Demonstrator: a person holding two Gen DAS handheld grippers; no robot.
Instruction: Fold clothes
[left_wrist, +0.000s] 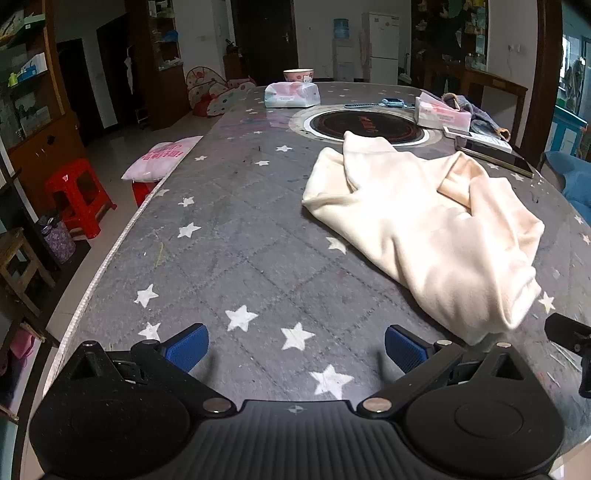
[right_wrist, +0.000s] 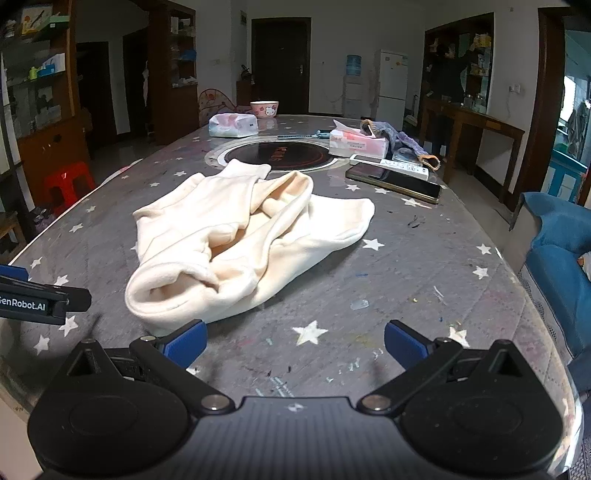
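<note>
A cream garment (left_wrist: 424, 221) lies crumpled on the grey star-patterned table (left_wrist: 240, 258), with sleeves folded over its body. In the right wrist view the garment (right_wrist: 236, 236) lies ahead and to the left. My left gripper (left_wrist: 295, 349) is open and empty, low over the table, with the garment to its right. My right gripper (right_wrist: 295, 343) is open and empty, just short of the garment's near hem. The left gripper's body (right_wrist: 33, 295) shows at the left edge of the right wrist view.
An inset round hotplate (right_wrist: 277, 155) sits behind the garment. Tissue packs (right_wrist: 232, 123), a pink bowl (right_wrist: 264, 108), a phone (right_wrist: 395, 181), a remote (right_wrist: 391, 165) and a knitted cloth (right_wrist: 402, 138) lie at the far end. Red stool (left_wrist: 79, 195) left, blue seat (right_wrist: 561, 240) right.
</note>
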